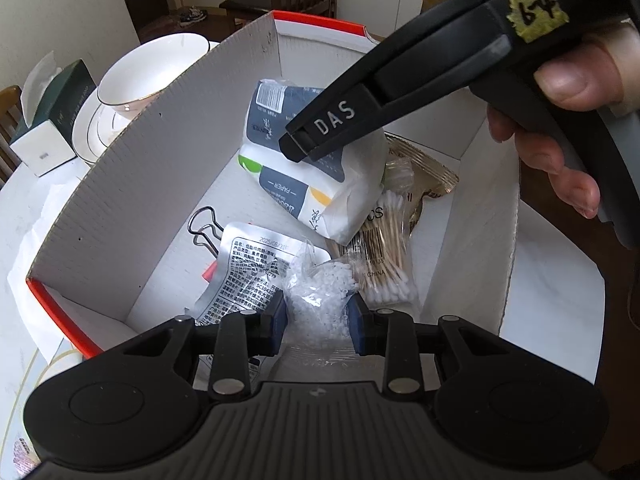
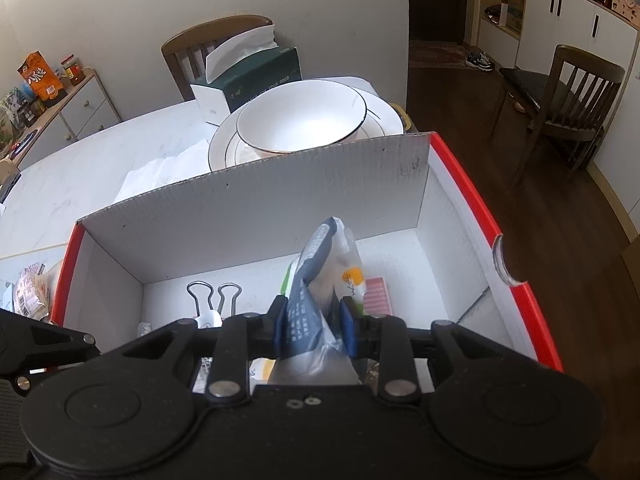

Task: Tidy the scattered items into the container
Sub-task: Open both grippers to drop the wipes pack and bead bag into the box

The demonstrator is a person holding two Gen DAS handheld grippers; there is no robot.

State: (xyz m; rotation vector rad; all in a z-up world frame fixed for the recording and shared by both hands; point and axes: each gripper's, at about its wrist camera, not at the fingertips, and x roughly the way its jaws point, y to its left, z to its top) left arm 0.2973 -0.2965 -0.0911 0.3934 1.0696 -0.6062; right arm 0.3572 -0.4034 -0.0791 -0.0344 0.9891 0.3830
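A white cardboard box (image 1: 160, 168) with a red rim holds several items. My left gripper (image 1: 318, 318) is shut on a clear bag of white beads (image 1: 320, 292), low inside the box over a silver foil pouch (image 1: 248, 268). My right gripper (image 1: 294, 148) reaches in from the upper right, held by a hand (image 1: 560, 120). In the right wrist view this gripper (image 2: 313, 330) has its blue pads on both sides of a white and blue tissue pack (image 2: 320, 264), which stands tilted in the box (image 2: 280, 208). The pack (image 1: 340, 200) leans over a bundle of cotton swabs (image 1: 386, 256).
Binder clips (image 2: 214, 296), a pink item (image 2: 378, 296) and a gold packet (image 1: 432, 176) lie in the box. Behind it stand a white bowl (image 2: 304, 120) on a plate and a green tissue box (image 2: 256, 76). A printed packet (image 2: 30, 288) lies on the table left of the box.
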